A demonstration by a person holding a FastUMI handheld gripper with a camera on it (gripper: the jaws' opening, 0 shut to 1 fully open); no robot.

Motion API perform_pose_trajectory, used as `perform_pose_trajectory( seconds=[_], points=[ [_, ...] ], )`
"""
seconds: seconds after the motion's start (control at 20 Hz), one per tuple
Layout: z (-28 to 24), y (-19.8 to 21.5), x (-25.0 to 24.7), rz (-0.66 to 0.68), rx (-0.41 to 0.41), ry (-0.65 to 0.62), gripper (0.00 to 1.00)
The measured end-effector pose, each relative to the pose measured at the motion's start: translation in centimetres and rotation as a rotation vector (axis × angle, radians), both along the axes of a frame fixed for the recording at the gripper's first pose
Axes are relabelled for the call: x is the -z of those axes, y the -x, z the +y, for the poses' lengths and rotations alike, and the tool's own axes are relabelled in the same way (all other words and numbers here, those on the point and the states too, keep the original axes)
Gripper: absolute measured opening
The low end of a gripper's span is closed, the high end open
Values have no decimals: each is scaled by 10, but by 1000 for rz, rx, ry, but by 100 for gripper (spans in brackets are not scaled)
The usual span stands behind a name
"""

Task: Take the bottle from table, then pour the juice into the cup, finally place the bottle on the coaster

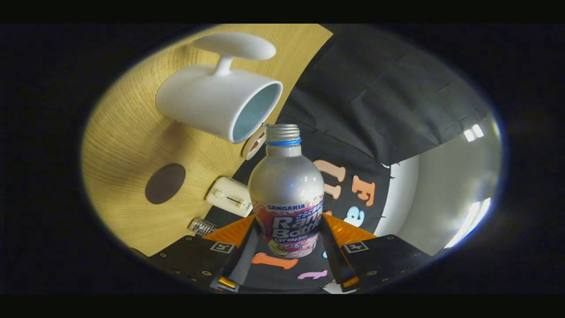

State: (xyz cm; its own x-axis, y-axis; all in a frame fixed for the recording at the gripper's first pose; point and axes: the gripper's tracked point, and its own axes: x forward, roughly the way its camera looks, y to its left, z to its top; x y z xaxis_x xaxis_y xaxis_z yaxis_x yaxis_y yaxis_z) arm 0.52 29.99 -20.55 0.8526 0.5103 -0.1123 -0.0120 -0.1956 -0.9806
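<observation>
A silver bottle with a blue neck ring and a colourful label sits between the fingers of my gripper, which is shut on its lower body. The whole view is rolled sideways, so the bottle is tilted over with its open mouth close to the rim of a white cup. The cup has a wide handle and a pale blue inside, and stands on the wooden table. A dark round coaster lies on the table, on the near side of the cup. I see no liquid in the air.
A small white boxy object and a little ribbed metal piece lie near the table's edge beside the bottle. A round white item peeks out behind the bottle's neck. The booth's black cloth wall hangs beyond the table.
</observation>
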Motion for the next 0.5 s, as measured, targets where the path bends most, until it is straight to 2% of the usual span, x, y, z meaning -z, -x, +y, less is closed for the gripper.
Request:
perform_pose_trajectory(
  seconds=[0.2, 0.35, 0.5],
  points=[
    [-6, 0, 20, 154, 47, -100, 73],
    [-15, 0, 47, 355, 133, -265, 74],
    [-19, -7, 42, 482, 202, -442, 74]
  ],
)
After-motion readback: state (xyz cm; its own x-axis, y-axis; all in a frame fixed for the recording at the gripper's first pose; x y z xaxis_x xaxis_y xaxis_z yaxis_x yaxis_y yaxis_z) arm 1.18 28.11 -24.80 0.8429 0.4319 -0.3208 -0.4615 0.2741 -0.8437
